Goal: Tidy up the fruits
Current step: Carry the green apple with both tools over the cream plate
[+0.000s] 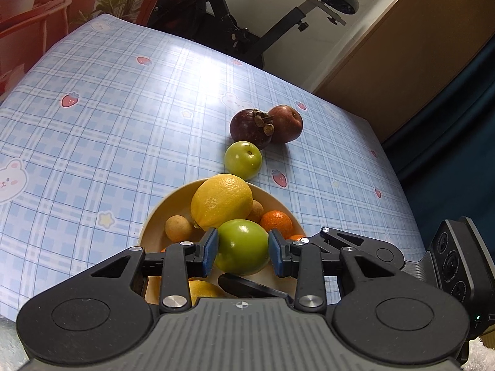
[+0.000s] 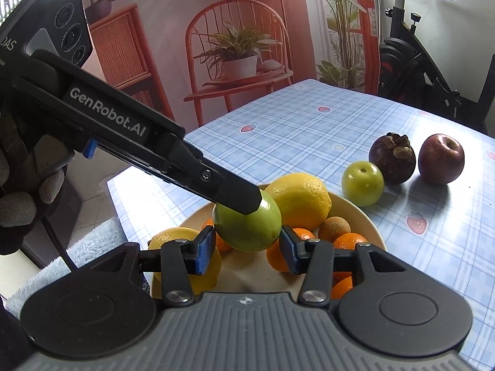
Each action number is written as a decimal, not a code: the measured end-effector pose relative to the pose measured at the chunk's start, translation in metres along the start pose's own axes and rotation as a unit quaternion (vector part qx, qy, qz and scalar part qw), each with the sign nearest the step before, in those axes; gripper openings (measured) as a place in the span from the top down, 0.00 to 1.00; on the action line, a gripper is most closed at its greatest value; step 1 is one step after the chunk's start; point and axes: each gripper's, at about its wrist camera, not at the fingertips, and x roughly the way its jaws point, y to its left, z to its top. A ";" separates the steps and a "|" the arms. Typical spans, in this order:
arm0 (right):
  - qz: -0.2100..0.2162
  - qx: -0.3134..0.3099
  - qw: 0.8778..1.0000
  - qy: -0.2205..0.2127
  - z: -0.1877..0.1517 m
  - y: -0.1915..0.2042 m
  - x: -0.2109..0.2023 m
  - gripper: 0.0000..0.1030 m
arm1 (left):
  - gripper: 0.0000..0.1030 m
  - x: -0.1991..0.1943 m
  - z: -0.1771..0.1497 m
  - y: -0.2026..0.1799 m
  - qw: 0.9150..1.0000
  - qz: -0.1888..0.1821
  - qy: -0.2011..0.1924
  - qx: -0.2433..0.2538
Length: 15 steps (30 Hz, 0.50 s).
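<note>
The table [image 1: 123, 99] fills most of both views; it carries a blue checked cloth printed with strawberries and bears. An exercise bike [image 1: 247, 31] stands behind it at the top of the left wrist view and at the upper right of the right wrist view.

A cream bowl [image 1: 151, 225] sits on the table in the lower centre of both views. It holds a large lemon [image 1: 221, 201], a second lemon [image 2: 173, 238] at lower left of the right wrist view, several oranges [image 2: 348, 241] and small brown round fruits [image 1: 178, 228].

The left gripper [image 1: 243, 247] appears at the lower centre of its own view and as a long black bar entering from the upper left of the right wrist view. Its blue pads are clamped on a green apple [image 1: 243, 247], one pad on each side, above the bowl.

The right gripper [image 2: 246, 249] occupies the lower centre of its own view. Its pads stand apart on either side of the same green apple; contact with the fruit cannot be confirmed.

Three fruits lie on the table beyond the bowl, close together: a red apple [image 2: 441, 159], a dark purple mangosteen [image 2: 391, 157] and a small green fruit [image 2: 362, 182].

A gloved hand [image 2: 18, 204] shows at the left edge of the right wrist view.
</note>
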 end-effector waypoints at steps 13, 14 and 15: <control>-0.012 -0.013 1.000 -0.017 -0.007 0.004 -0.001 0.51 | 0.64 -0.004 -0.007 0.002 0.999 0.005 -0.027 -0.032; -0.011 -0.011 1.000 -0.017 -0.007 0.005 -0.001 0.51 | 0.64 -0.005 -0.007 0.001 0.999 0.006 -0.030 -0.032; -0.010 -0.010 1.000 -0.016 -0.008 0.005 -0.001 0.51 | 0.64 -0.006 -0.008 0.001 0.999 0.007 -0.033 -0.032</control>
